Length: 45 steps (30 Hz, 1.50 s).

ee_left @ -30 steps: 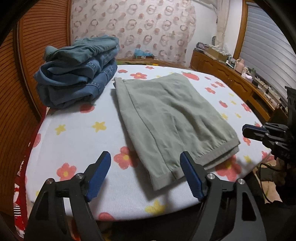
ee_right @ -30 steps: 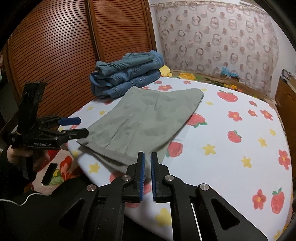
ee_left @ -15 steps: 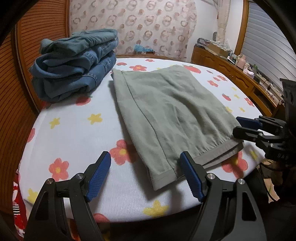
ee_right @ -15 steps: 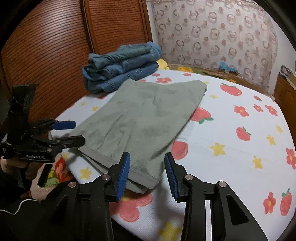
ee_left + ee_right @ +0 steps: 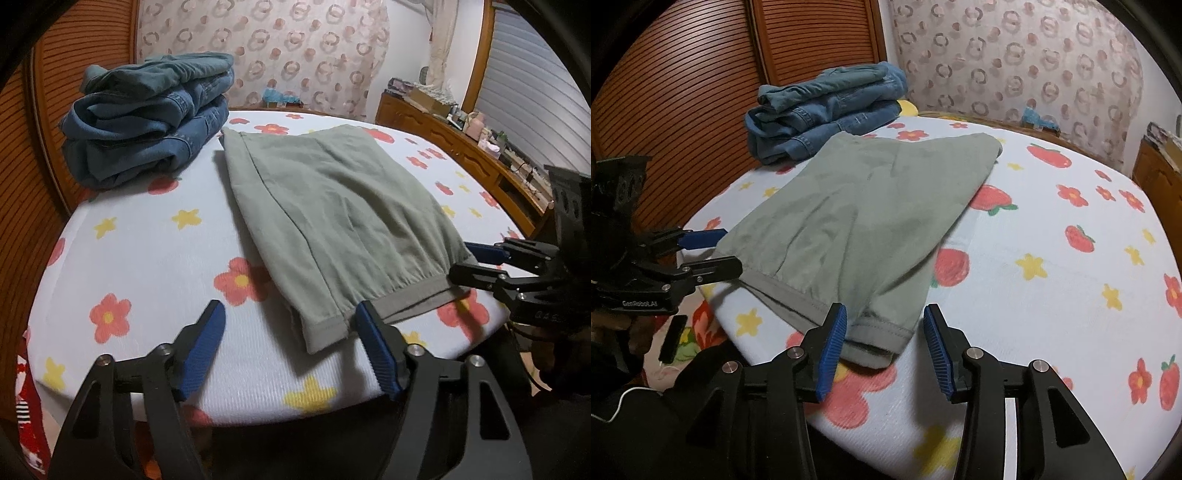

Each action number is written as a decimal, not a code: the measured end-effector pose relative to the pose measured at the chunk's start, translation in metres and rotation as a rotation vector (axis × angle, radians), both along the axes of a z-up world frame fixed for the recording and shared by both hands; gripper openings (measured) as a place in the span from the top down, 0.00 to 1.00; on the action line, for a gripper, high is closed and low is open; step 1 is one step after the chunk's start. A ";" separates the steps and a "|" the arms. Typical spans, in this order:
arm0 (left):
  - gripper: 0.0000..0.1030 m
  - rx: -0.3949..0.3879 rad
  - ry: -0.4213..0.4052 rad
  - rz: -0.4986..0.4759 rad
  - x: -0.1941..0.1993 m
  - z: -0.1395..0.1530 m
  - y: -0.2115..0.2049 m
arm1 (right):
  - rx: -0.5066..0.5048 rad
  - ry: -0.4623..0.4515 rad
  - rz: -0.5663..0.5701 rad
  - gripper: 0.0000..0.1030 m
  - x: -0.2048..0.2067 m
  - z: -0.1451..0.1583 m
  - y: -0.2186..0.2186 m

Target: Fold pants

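Note:
Grey-green pants (image 5: 332, 218) lie folded flat on the flowered bed sheet (image 5: 147, 258), hems toward the near edge; they also show in the right wrist view (image 5: 857, 229). My left gripper (image 5: 291, 332) is open, its jaws on either side of the near-left hem corner, just short of it. My right gripper (image 5: 884, 334) is open around the other hem corner. Each gripper shows in the other's view, the right one (image 5: 476, 264) and the left one (image 5: 713, 249), both open at the hem.
A stack of folded blue jeans (image 5: 147, 118) sits at the far left of the bed, next to the pants' far end. A slatted wooden wardrobe (image 5: 683, 74) stands behind. A wooden dresser with clutter (image 5: 461, 144) runs along the right wall.
Both grippers moved forward to the pants' hem. The right gripper went from shut to open. The left stayed open.

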<state>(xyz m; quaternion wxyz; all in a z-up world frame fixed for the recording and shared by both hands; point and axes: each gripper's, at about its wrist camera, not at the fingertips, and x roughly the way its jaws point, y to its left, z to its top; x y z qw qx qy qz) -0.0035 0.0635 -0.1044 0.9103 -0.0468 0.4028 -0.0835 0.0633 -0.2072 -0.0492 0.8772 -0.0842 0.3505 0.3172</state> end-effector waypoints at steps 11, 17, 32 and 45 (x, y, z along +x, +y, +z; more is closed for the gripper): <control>0.64 -0.049 -0.001 -0.058 -0.004 0.001 -0.014 | 0.034 0.009 0.012 0.56 -0.001 -0.004 -0.003; 0.79 -0.064 -0.004 -0.059 -0.005 0.001 -0.011 | 0.041 0.006 0.023 0.65 -0.002 -0.005 -0.002; 0.89 -0.057 -0.136 -0.095 -0.022 0.057 -0.018 | 0.083 -0.065 0.083 0.87 -0.027 0.031 -0.013; 0.89 -0.049 -0.257 -0.115 -0.033 0.103 -0.026 | 0.147 -0.128 0.117 0.87 -0.057 0.068 -0.037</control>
